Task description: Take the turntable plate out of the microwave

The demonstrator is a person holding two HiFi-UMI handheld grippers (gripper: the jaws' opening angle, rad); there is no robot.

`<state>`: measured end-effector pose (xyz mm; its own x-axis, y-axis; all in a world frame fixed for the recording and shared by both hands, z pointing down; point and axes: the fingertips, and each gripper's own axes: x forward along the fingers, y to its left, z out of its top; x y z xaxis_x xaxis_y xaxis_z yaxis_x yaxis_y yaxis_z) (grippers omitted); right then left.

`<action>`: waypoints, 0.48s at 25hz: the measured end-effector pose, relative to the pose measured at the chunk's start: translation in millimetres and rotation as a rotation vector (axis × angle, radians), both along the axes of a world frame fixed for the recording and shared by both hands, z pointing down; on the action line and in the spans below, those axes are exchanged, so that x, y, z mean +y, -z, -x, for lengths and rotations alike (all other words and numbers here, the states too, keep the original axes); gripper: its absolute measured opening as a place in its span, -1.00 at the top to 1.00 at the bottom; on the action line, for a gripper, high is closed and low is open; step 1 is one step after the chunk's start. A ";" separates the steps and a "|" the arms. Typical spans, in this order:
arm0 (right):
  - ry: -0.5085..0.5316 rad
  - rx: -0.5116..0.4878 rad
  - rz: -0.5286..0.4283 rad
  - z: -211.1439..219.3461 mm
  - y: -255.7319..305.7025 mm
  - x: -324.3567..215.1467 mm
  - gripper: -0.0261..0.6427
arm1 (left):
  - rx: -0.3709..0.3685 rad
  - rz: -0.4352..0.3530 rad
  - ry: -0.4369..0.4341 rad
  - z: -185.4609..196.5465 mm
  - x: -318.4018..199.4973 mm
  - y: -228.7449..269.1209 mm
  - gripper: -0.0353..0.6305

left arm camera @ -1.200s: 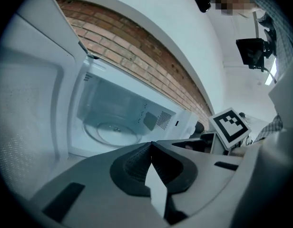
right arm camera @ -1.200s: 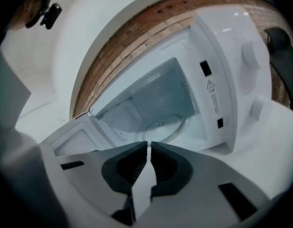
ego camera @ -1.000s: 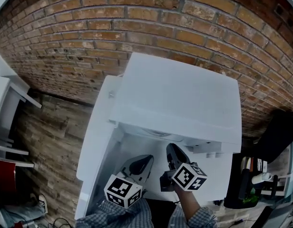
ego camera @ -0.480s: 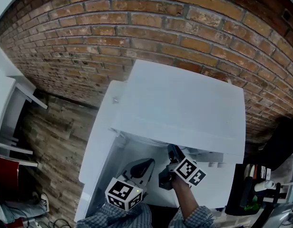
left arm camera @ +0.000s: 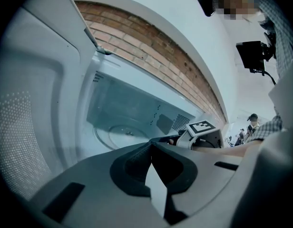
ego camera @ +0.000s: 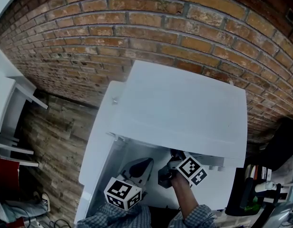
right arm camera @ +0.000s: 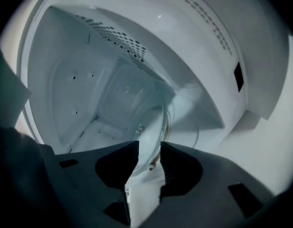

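**Plate pinched, ready to pull out**

Your left gripper [left arm camera: 150,145] hangs outside, jaws pressed together on nothing. Your right gripper [right arm camera: 150,148] pinches the rim of the plate [right arm camera: 139,118], which sits inside the microwave [ego camera: 180,103]. Next, I think, lift it a little and draw it straight out.

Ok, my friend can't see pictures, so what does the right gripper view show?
The right gripper has the rim of the clear glass turntable plate between its two dark jaws. All around are the white inside walls of the microwave, with rows of small vent holes near the top.
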<state>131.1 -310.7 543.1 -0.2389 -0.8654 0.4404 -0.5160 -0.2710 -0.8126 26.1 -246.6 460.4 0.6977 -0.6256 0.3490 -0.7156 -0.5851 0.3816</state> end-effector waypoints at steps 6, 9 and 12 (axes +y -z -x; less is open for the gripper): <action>0.019 0.081 0.073 -5.4 -9.9 4.1 0.69 | 0.004 0.006 -0.001 -5.3 -4.1 -3.5 0.86; 0.006 0.100 0.054 -8.9 -9.4 -1.0 0.71 | 0.009 0.021 0.003 -6.2 -4.6 -5.8 0.86; 0.011 0.091 0.043 -11.5 -9.0 -3.1 0.75 | 0.031 0.054 0.017 -6.7 -4.3 -11.1 0.86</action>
